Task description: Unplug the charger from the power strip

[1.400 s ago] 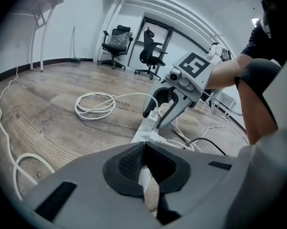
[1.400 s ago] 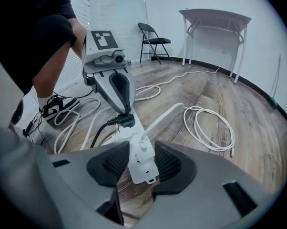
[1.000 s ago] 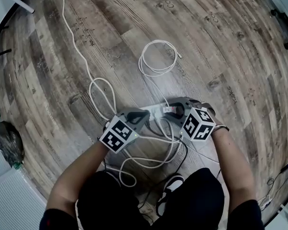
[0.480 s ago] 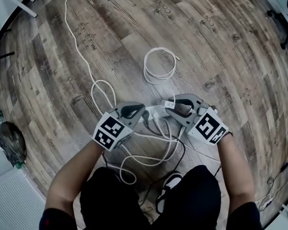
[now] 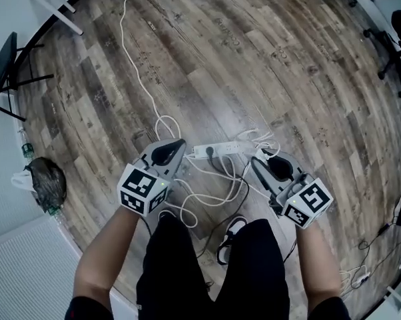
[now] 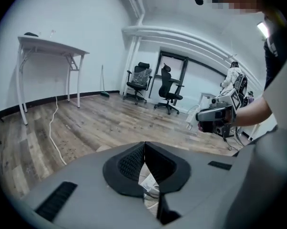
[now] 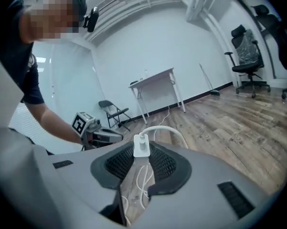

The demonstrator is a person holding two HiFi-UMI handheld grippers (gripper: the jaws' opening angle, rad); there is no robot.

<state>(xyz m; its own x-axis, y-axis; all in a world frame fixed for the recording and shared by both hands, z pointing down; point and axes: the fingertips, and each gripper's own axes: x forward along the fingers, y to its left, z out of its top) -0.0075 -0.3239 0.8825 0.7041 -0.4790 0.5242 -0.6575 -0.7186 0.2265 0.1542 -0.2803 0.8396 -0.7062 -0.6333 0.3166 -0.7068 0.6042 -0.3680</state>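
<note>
The white power strip (image 5: pixel 217 150) lies on the wooden floor between my two grippers, among loops of white cable (image 5: pixel 217 189). My right gripper (image 5: pixel 260 159) hangs above and to the right of the strip, shut on the small white charger (image 7: pixel 141 146). The charger's cable (image 7: pixel 165 129) arches away from the right gripper's (image 7: pixel 141 152) jaw tips. My left gripper (image 5: pixel 179 145) is lifted clear at the strip's left end. In the left gripper view its jaws (image 6: pixel 144 146) meet at the tips with nothing between them. The charger itself is too small to make out in the head view.
A long white lead (image 5: pixel 139 62) runs from the strip to the far wall. A dark bag (image 5: pixel 44 182) and a folding chair (image 5: pixel 4 65) stand at the left. Office chairs (image 6: pixel 168 87) and a white table (image 6: pixel 50 49) line the walls. The person's shoe (image 5: pixel 231 235) is below the cables.
Both grippers have risen from the floor. The right one drew back to the right with the charger, away from the strip. The left one let go of the strip's left end.
</note>
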